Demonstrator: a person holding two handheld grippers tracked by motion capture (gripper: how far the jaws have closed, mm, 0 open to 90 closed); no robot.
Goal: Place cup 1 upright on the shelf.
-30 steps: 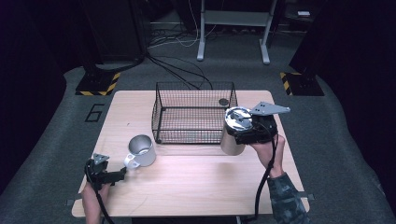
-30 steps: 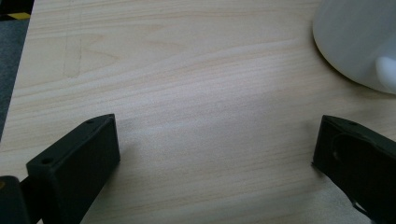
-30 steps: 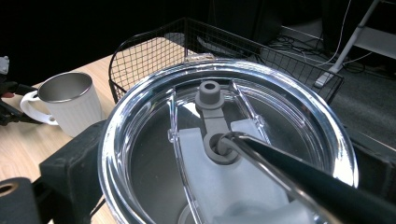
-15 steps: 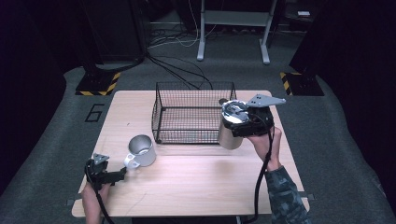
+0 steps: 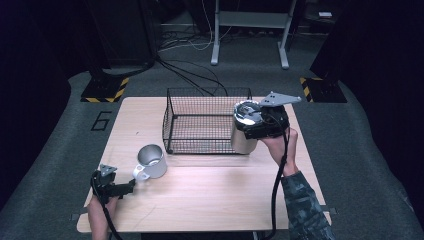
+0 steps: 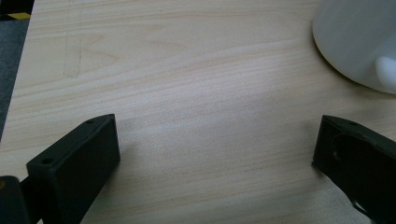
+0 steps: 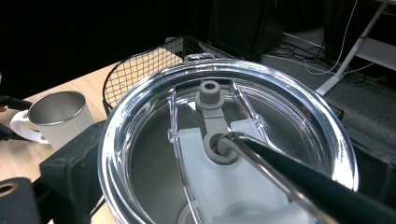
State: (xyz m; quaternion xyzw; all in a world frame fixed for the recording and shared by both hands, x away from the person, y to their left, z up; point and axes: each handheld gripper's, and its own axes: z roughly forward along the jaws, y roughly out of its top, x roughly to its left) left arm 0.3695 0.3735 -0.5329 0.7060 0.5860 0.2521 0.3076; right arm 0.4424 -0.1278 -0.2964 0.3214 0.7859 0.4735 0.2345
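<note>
The tumbler (image 5: 243, 135) is a steel cylinder w/ a clear plastic lid; the right gripper view looks straight down on that lid (image 7: 229, 154) — a shiny rim, a grey stopper on a ring at centre, a white slide piece under the clear plastic, and a dark straw-like bar running off to the lower right. The right gripper (image 5: 257, 125) pinches the tumbler near its top, 1 black jaw on each side of the rim. In the high view the tumbler hangs at the near right corner of the wire basket (image 5: 200, 107), just outside its front wall; whether its base touches the table (image 5: 210, 195) I can't tell.

The basket is black mesh, open-topped, and I see nothing inside it. The 2nd vessel, a white mug (image 5: 150, 161) w/ a steel interior and a handle toward the person, stands upright on the table front-left of the basket; its inside looks bare metal.

The left gripper (image 5: 112, 187) rests low at the table's near left edge, jaws spread wide w/ bare wood between them — the mug's white wall (image 6: 359, 42) sits just beyond, apart from both jaws.
</note>
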